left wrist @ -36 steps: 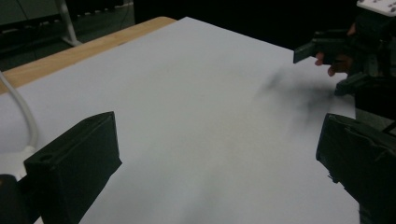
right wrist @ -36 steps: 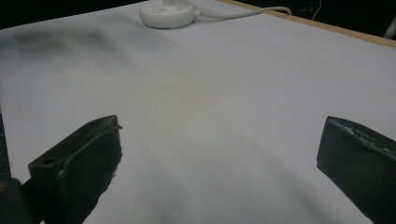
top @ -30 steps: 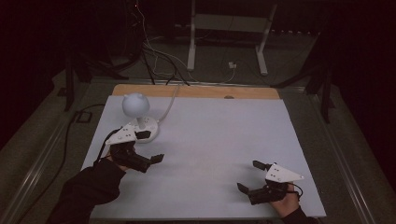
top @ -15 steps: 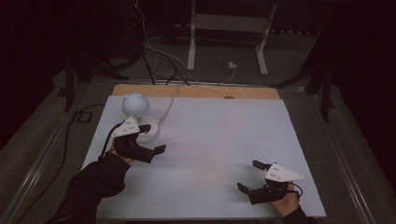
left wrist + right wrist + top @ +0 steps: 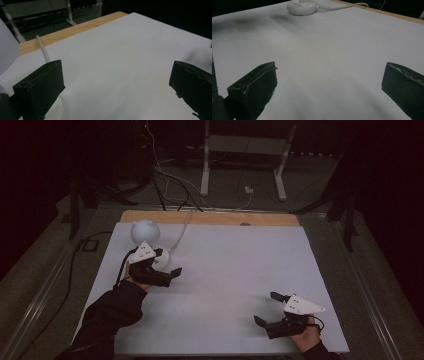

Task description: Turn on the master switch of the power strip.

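Left gripper view: my jaws stand wide apart w/ nothing between, left gripper (image 5: 167, 272) just beside the lamp (image 5: 145, 232), its white base (image 5: 53, 110) under the one jaw. Right gripper (image 5: 267, 308) also spread wide, empty, near the front right corner, well apart from the lamp; base (image 5: 302, 6) shows far off. White sheet (image 5: 235, 265) covers the table; wood edge (image 5: 210, 217) at the back. Cable (image 5: 182, 231) runs off the rear. Room's dark, a metal stand (image 5: 242, 155) on the floor behind.

The room was dim and its edges fell to near black; only the white surface (image 5: 235, 270) caught light. Soft shadows smudged it in the gripper views, where the near jaws were blurred.
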Action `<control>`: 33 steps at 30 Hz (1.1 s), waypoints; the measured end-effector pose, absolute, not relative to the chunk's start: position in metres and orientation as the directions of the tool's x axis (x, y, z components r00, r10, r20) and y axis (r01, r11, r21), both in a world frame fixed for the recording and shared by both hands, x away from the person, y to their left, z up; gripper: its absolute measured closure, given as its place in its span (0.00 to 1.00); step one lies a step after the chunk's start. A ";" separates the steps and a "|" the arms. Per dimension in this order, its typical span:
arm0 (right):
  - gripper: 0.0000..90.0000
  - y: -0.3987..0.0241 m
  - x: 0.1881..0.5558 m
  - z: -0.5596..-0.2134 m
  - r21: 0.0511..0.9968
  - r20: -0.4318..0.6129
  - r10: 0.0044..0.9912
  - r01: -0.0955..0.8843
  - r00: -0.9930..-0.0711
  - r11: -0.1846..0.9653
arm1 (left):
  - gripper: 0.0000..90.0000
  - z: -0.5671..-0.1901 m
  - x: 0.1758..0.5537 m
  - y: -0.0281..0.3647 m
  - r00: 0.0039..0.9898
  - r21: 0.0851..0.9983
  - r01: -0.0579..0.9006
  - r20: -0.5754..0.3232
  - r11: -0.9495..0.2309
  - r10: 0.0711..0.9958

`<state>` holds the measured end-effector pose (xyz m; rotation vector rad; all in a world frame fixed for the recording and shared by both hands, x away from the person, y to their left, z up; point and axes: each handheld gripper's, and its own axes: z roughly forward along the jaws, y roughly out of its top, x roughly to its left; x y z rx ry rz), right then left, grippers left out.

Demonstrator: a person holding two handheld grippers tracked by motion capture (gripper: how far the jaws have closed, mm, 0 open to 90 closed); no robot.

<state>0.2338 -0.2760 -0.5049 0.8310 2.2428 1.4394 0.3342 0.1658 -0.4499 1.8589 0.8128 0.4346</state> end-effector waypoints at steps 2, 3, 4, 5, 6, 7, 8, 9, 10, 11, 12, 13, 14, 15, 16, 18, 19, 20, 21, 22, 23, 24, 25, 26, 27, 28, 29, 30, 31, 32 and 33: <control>0.00 -0.276 0.234 -0.505 0.905 0.028 0.640 0.291 -0.768 0.310 | 0.00 -0.452 0.337 0.164 0.696 0.905 0.340 -0.058 -0.257 0.716; 0.00 -0.276 0.234 -0.505 0.905 0.028 0.640 0.291 -0.768 0.310 | 0.00 -0.454 0.338 0.162 0.685 0.902 0.345 -0.055 -0.258 0.726; 0.00 -0.276 0.234 -0.506 0.905 0.027 0.640 0.291 -0.768 0.311 | 0.00 -0.455 0.339 0.162 0.682 0.901 0.352 -0.062 -0.253 0.729; 0.00 -0.276 0.234 -0.506 0.905 0.026 0.639 0.290 -0.769 0.312 | 0.00 -0.456 0.340 0.161 0.675 0.899 0.359 -0.065 -0.251 0.735; 0.00 -0.276 0.234 -0.505 0.905 0.029 0.639 0.292 -0.769 0.310 | 0.00 -0.458 0.341 0.160 0.668 0.898 0.358 -0.057 -0.254 0.742; 0.00 -0.276 0.234 -0.505 0.904 0.029 0.638 0.292 -0.770 0.311 | 0.00 -0.460 0.342 0.159 0.659 0.894 0.365 -0.051 -0.260 0.750; 0.00 -0.276 0.234 -0.506 0.904 0.028 0.637 0.292 -0.770 0.312 | 0.00 -0.462 0.343 0.158 0.652 0.890 0.373 -0.052 -0.260 0.756; 0.00 -0.276 0.234 -0.506 0.904 0.031 0.637 0.293 -0.770 0.310 | 0.00 -0.464 0.344 0.157 0.646 0.886 0.380 -0.048 -0.266 0.762; 0.00 -0.276 0.234 -0.505 0.905 0.030 0.637 0.292 -0.770 0.310 | 0.00 -0.466 0.344 0.156 0.641 0.883 0.383 -0.042 -0.272 0.767; 0.00 -0.276 0.234 -0.505 0.905 0.028 0.637 0.290 -0.770 0.311 | 0.00 -0.468 0.344 0.155 0.635 0.881 0.380 -0.028 -0.282 0.772; 0.00 -0.276 0.234 -0.505 0.906 0.028 0.637 0.289 -0.770 0.310 | 0.00 -0.470 0.345 0.154 0.633 0.880 0.382 -0.025 -0.283 0.774; 0.00 -0.276 0.234 -0.505 0.906 0.026 0.637 0.287 -0.771 0.310 | 0.00 -0.472 0.346 0.154 0.633 0.877 0.387 -0.029 -0.285 0.773; 0.00 -0.276 0.234 -0.505 0.907 0.026 0.637 0.286 -0.771 0.309 | 0.00 -0.473 0.346 0.154 0.630 0.877 0.383 -0.019 -0.289 0.776; 0.00 -0.276 0.233 -0.505 0.907 0.027 0.636 0.287 -0.771 0.308 | 0.00 -0.475 0.345 0.153 0.615 0.880 0.367 0.014 -0.303 0.788; 0.00 -0.276 0.234 -0.505 0.906 0.029 0.636 0.289 -0.771 0.309 | 0.00 -0.475 0.345 0.152 0.606 0.881 0.362 0.025 -0.304 0.795; 0.00 -0.276 0.234 -0.505 0.907 0.032 0.635 0.290 -0.772 0.307 | 0.00 -0.476 0.346 0.153 0.605 0.883 0.371 0.005 -0.287 0.796; 0.00 -0.276 0.234 -0.505 0.907 0.033 0.634 0.290 -0.772 0.306 | 0.00 -0.476 0.346 0.153 0.605 0.885 0.367 0.007 -0.287 0.796; 0.00 -0.276 0.234 -0.505 0.906 0.032 0.634 0.290 -0.773 0.307 | 0.00 -0.477 0.345 0.153 0.600 0.886 0.357 0.024 -0.295 0.799; 0.00 -0.276 0.234 -0.505 0.906 0.032 0.633 0.290 -0.773 0.309 | 0.00 -0.478 0.345 0.153 0.599 0.886 0.353 0.034 -0.302 0.800; 0.00 -0.276 0.234 -0.505 0.906 0.034 0.632 0.290 -0.774 0.308 | 0.00 -0.479 0.345 0.153 0.593 0.890 0.343 0.043 -0.301 0.804; 0.00 -0.276 0.234 -0.505 0.906 0.036 0.631 0.292 -0.775 0.307 | 0.00 -0.480 0.345 0.153 0.587 0.894 0.337 0.047 -0.297 0.808; 0.00 -0.276 0.234 -0.505 0.906 0.035 0.632 0.292 -0.774 0.307 | 0.00 -0.480 0.345 0.153 0.583 0.892 0.342 0.044 -0.294 0.811; 0.00 -0.276 0.234 -0.505 0.906 0.035 0.632 0.292 -0.774 0.307 | 0.00 -0.481 0.345 0.153 0.572 0.891 0.347 0.048 -0.294 0.819; 0.00 -0.276 0.234 -0.505 0.906 0.037 0.632 0.293 -0.774 0.306 | 0.00 -0.481 0.344 0.153 0.557 0.889 0.350 0.057 -0.296 0.828; 0.00 -0.276 0.234 -0.505 0.906 0.037 0.632 0.293 -0.774 0.306 | 0.00 -0.482 0.345 0.153 0.551 0.888 0.353 0.057 -0.294 0.833; 0.00 -0.276 0.234 -0.505 0.906 0.037 0.631 0.293 -0.775 0.306 | 0.00 -0.483 0.345 0.153 0.551 0.884 0.361 0.054 -0.296 0.833; 0.00 -0.275 0.234 -0.505 0.906 0.038 0.630 0.293 -0.776 0.306 | 0.00 -0.484 0.345 0.152 0.545 0.881 0.361 0.066 -0.305 0.836; 0.00 -0.275 0.234 -0.505 0.906 0.038 0.630 0.293 -0.776 0.306 | 0.00 -0.485 0.345 0.151 0.549 0.879 0.360 0.072 -0.313 0.833; 0.00 -0.275 0.234 -0.505 0.906 0.039 0.629 0.294 -0.776 0.306 | 0.00 -0.486 0.345 0.151 0.551 0.877 0.363 0.072 -0.316 0.832; 0.00 -0.275 0.234 -0.505 0.906 0.041 0.629 0.295 -0.776 0.305 | 0.00 -0.486 0.345 0.150 0.550 0.876 0.364 0.073 -0.318 0.832; 0.00 -0.276 0.234 -0.506 0.905 0.045 0.631 0.299 -0.774 0.302 | 0.00 -0.486 0.344 0.150 0.552 0.874 0.363 0.077 -0.322 0.830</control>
